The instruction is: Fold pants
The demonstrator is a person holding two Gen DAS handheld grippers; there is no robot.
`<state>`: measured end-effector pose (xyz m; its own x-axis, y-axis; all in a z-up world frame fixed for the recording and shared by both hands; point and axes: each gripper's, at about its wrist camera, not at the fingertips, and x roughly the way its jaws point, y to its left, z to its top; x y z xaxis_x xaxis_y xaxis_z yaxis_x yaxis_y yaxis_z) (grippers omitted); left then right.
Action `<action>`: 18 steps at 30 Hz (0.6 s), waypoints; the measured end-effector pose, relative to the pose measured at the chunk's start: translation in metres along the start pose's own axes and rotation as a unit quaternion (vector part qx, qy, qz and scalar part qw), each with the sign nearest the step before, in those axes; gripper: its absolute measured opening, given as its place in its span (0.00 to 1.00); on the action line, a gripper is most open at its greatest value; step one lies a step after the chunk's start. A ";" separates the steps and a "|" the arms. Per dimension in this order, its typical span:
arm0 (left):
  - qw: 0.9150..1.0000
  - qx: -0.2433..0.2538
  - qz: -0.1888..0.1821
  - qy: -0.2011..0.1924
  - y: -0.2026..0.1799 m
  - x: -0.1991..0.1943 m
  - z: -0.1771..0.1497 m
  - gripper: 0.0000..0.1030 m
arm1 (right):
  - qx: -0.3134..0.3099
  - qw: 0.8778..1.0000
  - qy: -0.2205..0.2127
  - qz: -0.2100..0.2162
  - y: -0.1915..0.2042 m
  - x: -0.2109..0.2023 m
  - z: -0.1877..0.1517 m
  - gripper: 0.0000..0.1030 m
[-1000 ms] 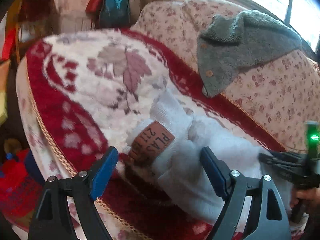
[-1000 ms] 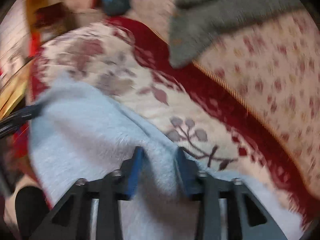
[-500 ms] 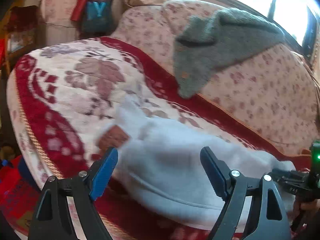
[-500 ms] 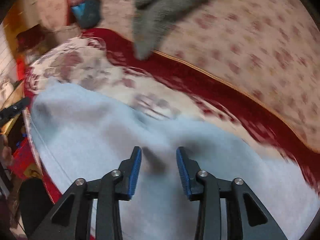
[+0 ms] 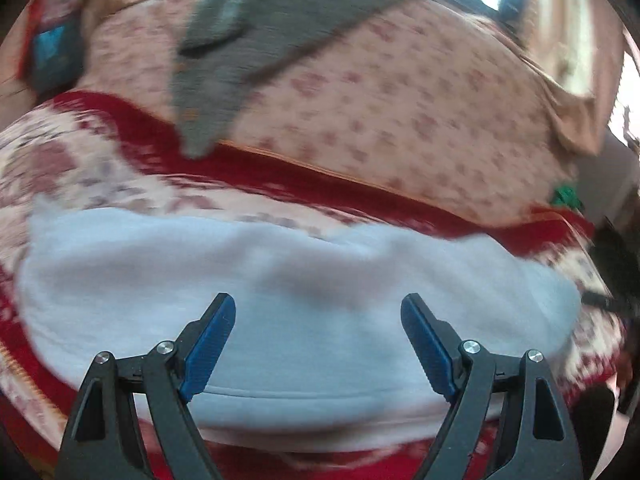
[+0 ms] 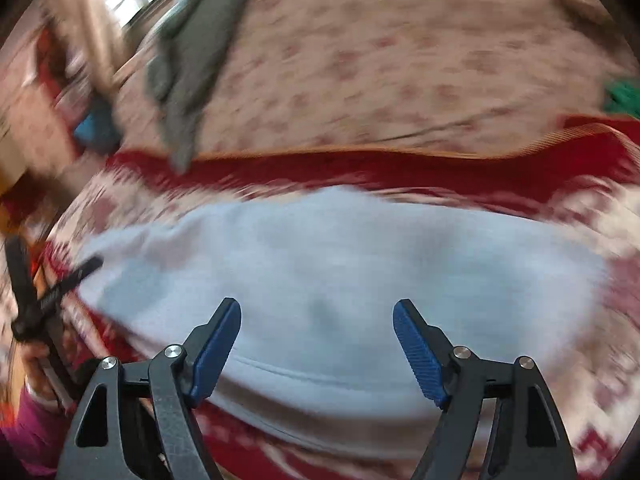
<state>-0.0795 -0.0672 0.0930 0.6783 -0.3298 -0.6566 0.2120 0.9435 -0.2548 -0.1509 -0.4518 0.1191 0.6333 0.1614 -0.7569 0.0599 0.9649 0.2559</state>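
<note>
The pale blue-white pants (image 5: 304, 312) lie spread flat across the red and cream patterned sofa seat; they also show in the right wrist view (image 6: 344, 280). My left gripper (image 5: 318, 344) is open and empty, hovering just above the pants' near hem. My right gripper (image 6: 318, 348) is open and empty over the pants' near edge. The left gripper shows at the left edge of the right wrist view (image 6: 52, 292). Both views are motion-blurred.
A grey knit garment (image 5: 256, 52) hangs over the floral sofa backrest (image 5: 400, 112). A red seat cover (image 6: 360, 172) with an orange trim lies under the pants. A green item (image 5: 564, 196) sits at the right end. Clutter lies past the left end.
The pants went from a bunched heap with a brown label showing to a flat spread. My right gripper opened and let go of the fabric. Both grippers swung to face the backrest.
</note>
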 end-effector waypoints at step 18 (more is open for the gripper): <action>0.973 0.209 -0.082 0.061 -0.161 0.054 -0.056 0.89 | 0.279 0.955 -0.011 0.096 -0.161 0.033 -0.010 0.34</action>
<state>-0.1165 -0.2383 0.0587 0.5284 -0.4546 -0.7171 0.5949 0.8008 -0.0693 -0.1473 -0.5997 0.0464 0.6893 0.3143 -0.6527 0.3397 0.6556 0.6744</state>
